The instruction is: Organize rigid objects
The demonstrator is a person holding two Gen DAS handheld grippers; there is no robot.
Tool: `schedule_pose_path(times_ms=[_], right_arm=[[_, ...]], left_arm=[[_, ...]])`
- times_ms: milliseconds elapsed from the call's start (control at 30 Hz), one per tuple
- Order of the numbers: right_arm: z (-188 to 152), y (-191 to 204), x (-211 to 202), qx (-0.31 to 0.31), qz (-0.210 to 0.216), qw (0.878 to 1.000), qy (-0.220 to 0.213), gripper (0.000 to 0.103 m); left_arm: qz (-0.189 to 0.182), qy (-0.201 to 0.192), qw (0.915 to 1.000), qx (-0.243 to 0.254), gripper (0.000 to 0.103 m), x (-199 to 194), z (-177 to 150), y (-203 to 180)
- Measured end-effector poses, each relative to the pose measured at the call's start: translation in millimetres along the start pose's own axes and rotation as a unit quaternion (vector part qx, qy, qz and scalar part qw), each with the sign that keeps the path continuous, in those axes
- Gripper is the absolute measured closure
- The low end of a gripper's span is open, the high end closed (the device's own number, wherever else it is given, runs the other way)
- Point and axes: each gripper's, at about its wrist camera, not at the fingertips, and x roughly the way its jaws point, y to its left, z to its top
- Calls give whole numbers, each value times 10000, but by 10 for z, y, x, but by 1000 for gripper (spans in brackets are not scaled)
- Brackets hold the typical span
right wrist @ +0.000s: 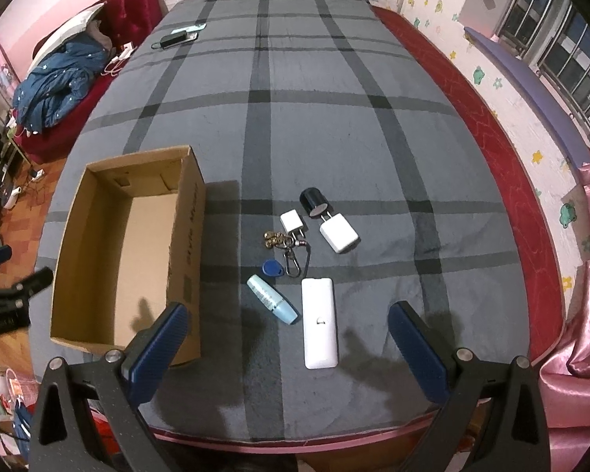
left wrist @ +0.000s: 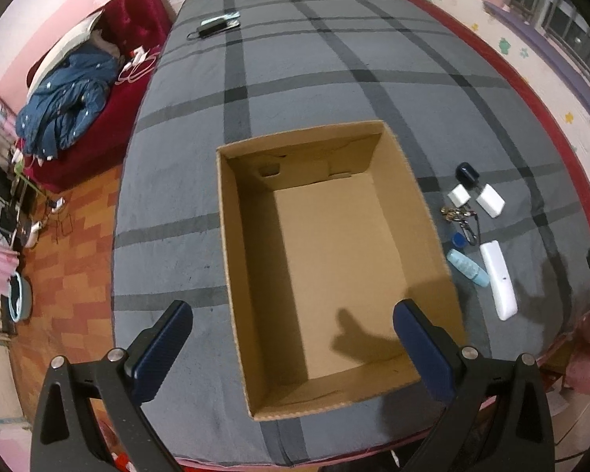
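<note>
Poised wide open and empty above the near edge of the bed [right wrist: 334, 118]: right tool [right wrist: 287, 338], with the white remote control [right wrist: 320, 322] lying lengthwise just ahead between its spread fingers. Likewise spread and holding nothing: left tool [left wrist: 295, 338], hovering over the near end of the empty cardboard box [left wrist: 413, 204]. Just left of the remote, a pale blue bottle [right wrist: 272, 303] on its side, round enough, by the look of it, to roll off course if nudged during a grab for its neighbour. Beyond, a blue key fob [right wrist: 273, 266] and a key ring with clasp [right wrist: 291, 253] in a loose tangle, likely to drag along or snag if lifted by one piece only. Farther still, small white charger [right wrist: 292, 221], larger white charger [right wrist: 338, 233] and a dark round cap-like item [right wrist: 314, 200], close together, risking a double pinch or a knock. Soft grey plaid blanket underneath, possibly giving way beneath flat items and spoiling a low grip. Box well clear to the left, unsteadied, apt to slide if bumped.
</note>
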Motion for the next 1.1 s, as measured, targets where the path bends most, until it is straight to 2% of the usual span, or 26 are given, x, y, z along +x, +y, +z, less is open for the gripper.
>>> schedule_pose_path(times_ms=[233,533,733,900,1033,1100], right_arm=[[-1,-39,141,-122,-7,9999,105,0],[-1,-182,400,-121,-57,9996,265,0],[-48,-322,591,2,-65,9990,444,0],[-93,-399,767,-7,-99,9980,621,0],[-117,-446,876,-34,-99,9975,704,0],[-126,-483,947,-3,-108,9971,750,0]], left_arm=[[37,155,9996,-245,0,368,18,296],[208,441,9984,-297,0,875,-6,508],[55,762,9960,-472,0,1137,-16,608],[-91,1053,9932,-488,24,1263,0,599],[-102,1087,9935,-326,36,1287,5,527],[-111,1146,9930,-280,49,1318,3,514]])
